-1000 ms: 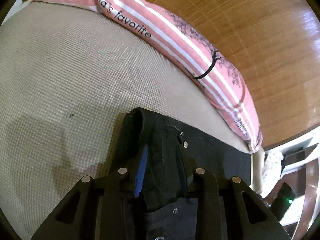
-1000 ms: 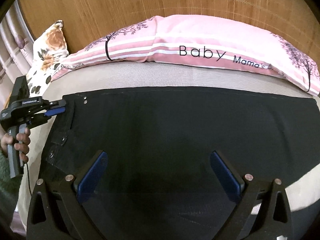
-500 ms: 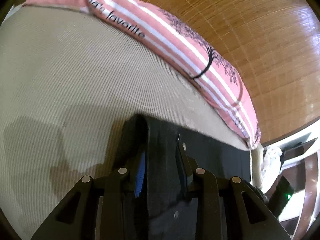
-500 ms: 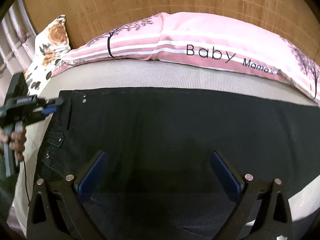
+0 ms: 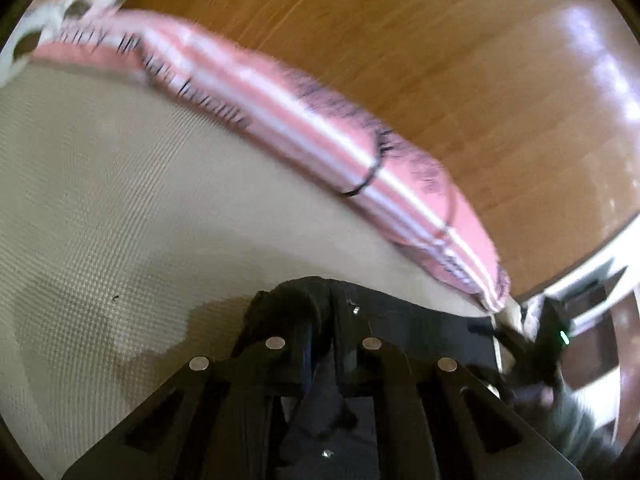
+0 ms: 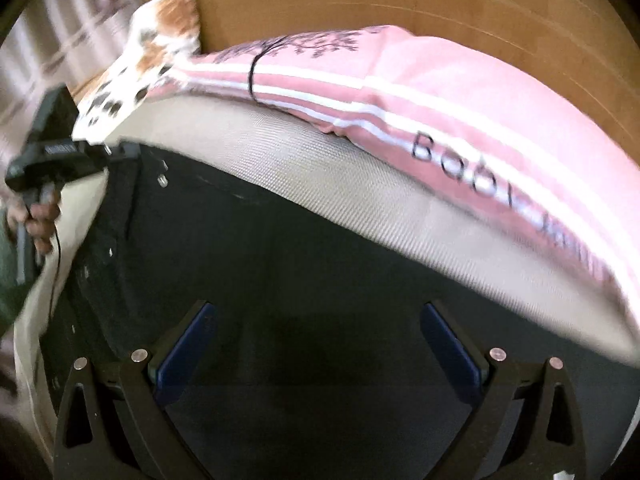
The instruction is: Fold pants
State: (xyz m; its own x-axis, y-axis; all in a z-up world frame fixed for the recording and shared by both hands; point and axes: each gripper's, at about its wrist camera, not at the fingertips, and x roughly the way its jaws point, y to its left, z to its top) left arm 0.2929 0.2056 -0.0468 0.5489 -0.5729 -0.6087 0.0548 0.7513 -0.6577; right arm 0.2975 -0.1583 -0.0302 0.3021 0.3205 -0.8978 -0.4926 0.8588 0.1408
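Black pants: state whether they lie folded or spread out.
Mostly spread out: the black pants lie flat across the mattress. Only the waistband corner is bunched, pinched in the left gripper.

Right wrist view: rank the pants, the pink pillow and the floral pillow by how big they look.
1. pants, filling most of the lower frame, though nearest the camera.
2. pink pillow, a long band across the back.
3. floral pillow, only a corner showing at far left, so its true size is unsure.
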